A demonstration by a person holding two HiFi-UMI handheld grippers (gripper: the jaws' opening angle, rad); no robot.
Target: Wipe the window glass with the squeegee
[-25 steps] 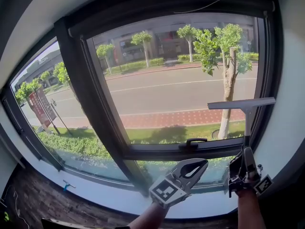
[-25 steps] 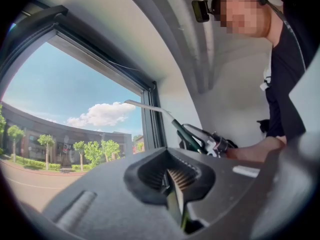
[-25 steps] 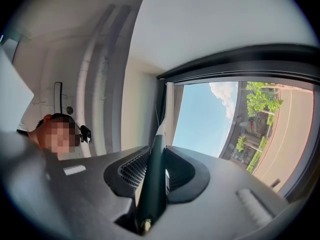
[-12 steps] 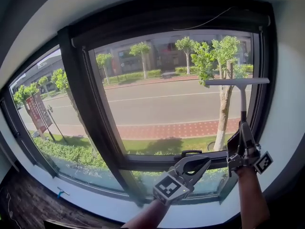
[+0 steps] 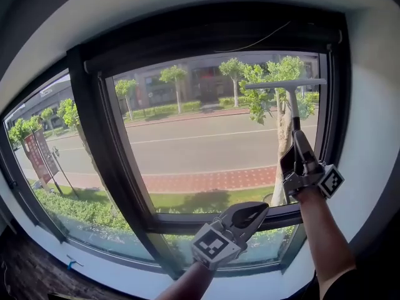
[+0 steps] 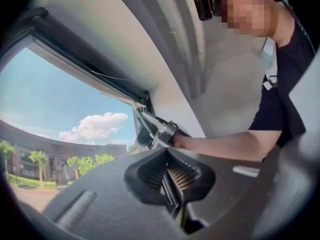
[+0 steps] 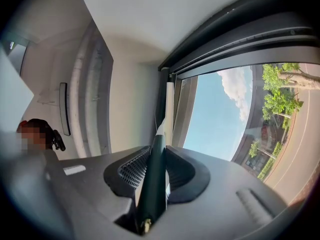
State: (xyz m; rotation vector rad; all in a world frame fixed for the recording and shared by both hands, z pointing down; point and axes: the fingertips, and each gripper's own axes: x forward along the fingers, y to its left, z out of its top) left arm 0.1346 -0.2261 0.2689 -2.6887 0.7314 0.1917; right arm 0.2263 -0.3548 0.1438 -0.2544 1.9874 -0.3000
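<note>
Right arm: raised, forearm stretched upward; right gripper (image 5: 299,147) points up beside the frame's right edge.
Right jaws: clamped on the slim, dark handle of the squeegee (image 5: 291,102).
Squeegee blade: pale, straight, level across the top right of the window glass (image 5: 200,142).
Left gripper (image 5: 259,210): low by the sill, tilted up; ribbed jaws together, empty.

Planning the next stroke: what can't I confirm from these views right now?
- Blade contact: head view shows the squeegee face-on near the top of the glass, right gripper view edge-on; whether its rubber touches cannot be told.
- Streaks or wetness: lost against the bright street, head view.
- Lower right corner of the glass: head view, behind the right claw and forearm.
- Bottom rail, middle: head view, covered by the left claw.
</note>
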